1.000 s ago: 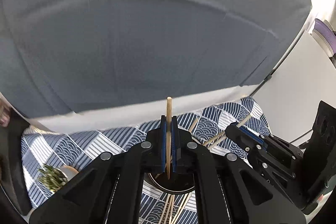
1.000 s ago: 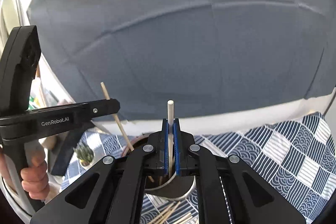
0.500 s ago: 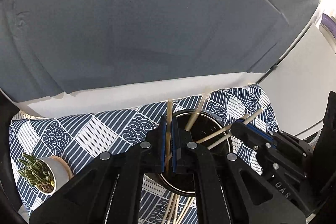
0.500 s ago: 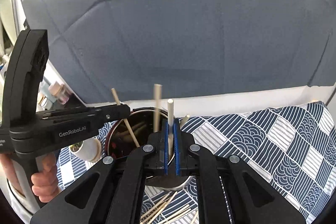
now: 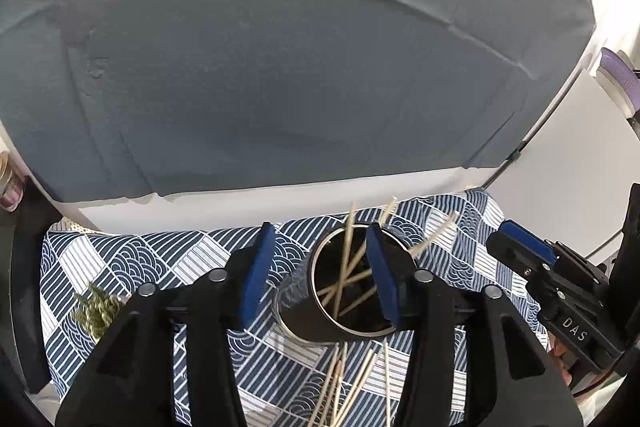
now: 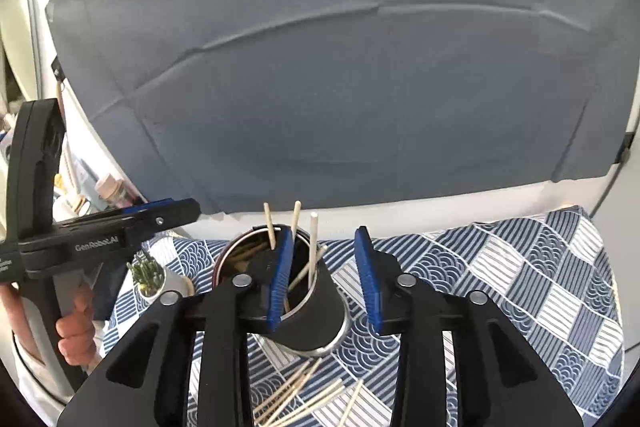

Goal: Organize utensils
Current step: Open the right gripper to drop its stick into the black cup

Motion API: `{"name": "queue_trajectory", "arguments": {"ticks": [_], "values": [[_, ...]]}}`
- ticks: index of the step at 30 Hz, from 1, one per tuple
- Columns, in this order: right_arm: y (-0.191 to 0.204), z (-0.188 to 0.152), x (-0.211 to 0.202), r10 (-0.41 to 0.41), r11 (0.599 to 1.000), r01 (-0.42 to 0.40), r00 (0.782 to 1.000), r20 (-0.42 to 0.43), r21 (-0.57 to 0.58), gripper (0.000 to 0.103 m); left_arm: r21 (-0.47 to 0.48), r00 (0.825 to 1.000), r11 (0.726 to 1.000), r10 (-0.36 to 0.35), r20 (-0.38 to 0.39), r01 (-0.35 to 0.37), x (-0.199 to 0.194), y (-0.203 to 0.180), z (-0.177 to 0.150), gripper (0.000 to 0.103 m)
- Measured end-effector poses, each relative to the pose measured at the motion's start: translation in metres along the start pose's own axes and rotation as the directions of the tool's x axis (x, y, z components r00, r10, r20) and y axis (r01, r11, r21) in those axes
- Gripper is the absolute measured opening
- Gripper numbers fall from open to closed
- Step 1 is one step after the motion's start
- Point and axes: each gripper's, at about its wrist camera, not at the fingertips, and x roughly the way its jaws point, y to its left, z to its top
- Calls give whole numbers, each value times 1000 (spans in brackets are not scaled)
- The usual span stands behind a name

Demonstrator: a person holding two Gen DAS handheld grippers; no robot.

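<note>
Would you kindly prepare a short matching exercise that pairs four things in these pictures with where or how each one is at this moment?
Things:
1. left tongs
2. loose chopsticks
3. small cactus pot
4. dark metal cup

States:
A. lying flat on the patterned cloth, in front of the cup
B. standing on the cloth with several chopsticks upright inside
C. open, holding nothing
D. standing left of the cup

Pairs: 1-C, 2-A, 3-D, 4-B
</note>
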Motion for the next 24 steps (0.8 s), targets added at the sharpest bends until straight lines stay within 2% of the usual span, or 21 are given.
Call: {"name": "queue_trajectory", "arguments": {"ticks": [3, 4, 8, 10, 13, 19, 22, 24], "values": [[1, -7, -16, -25, 1000, 25, 1000, 1, -19, 36, 19, 1000, 1000, 13, 17, -13, -14, -9, -10, 61], [2, -9, -21, -32, 999, 32, 999, 1, -26, 37, 29, 1000, 999, 19, 20, -20, -19, -12, -14, 67], [-2, -23, -45, -56, 998, 57, 998, 9, -39, 52, 79, 999, 996, 41, 30, -43, -35, -27, -30, 74], [-4, -30, -56, -58, 998, 59, 998, 11, -39, 57, 86, 998, 995, 50, 37, -53, -43, -33, -38, 82], [-8, -39, -72, -63, 997, 64, 998, 15, -36, 69, 77, 998, 996, 51, 39, -54, -54, -38, -51, 88], [-6, -64, -97, -93, 991, 95, 995, 29, -91, 84, 63, 999, 997, 43, 0, -43, -67, -42, -80, 90], [-2, -81, -102, -107, 986, 111, 994, 35, -127, 86, 85, 998, 994, 68, -16, -66, -68, -47, -97, 91], [0, -93, -100, -97, 985, 97, 995, 10, -143, 87, 94, 996, 993, 79, -30, -76, -66, -49, -109, 92]]}}
